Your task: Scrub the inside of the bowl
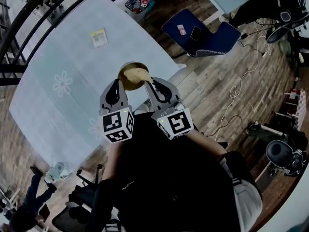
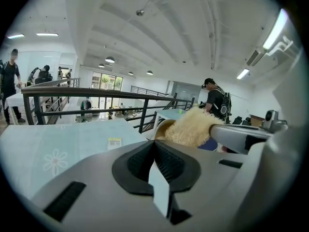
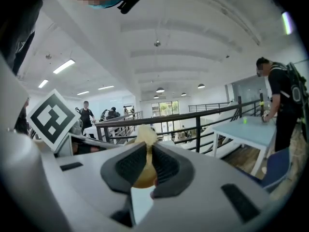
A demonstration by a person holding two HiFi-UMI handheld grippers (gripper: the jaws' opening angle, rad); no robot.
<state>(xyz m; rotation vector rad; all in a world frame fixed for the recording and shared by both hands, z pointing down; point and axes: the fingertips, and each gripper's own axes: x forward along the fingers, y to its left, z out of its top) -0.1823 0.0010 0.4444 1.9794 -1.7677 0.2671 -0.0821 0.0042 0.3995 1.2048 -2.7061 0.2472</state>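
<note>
A tan bowl (image 1: pixel 126 70) hangs over the near edge of the pale blue table (image 1: pixel 72 95). My left gripper (image 1: pixel 118 82) is shut at the bowl's left rim and seems to pinch it. In the left gripper view the jaws (image 2: pixel 155 144) are pressed together, and the bowl's rim (image 2: pixel 161 128) shows just past them. A fluffy cream scrubber (image 1: pixel 138 74) lies in the bowl's mouth. My right gripper (image 1: pixel 150 82) is shut on it. The right gripper view shows the scrubber's yellow body (image 3: pixel 143 170) squeezed between the jaws (image 3: pixel 145 153). The scrubber (image 2: pixel 193 127) also shows in the left gripper view.
A yellow card (image 1: pixel 99 37) lies on the table farther out. A black railing (image 1: pixel 29 23) runs along the table's far side. A blue chair (image 1: pixel 203 35) with a phone on it stands to the right, a basket of small items (image 1: pixel 137 5) lies beyond, and cables (image 1: pixel 236 91) trail on the wooden floor.
</note>
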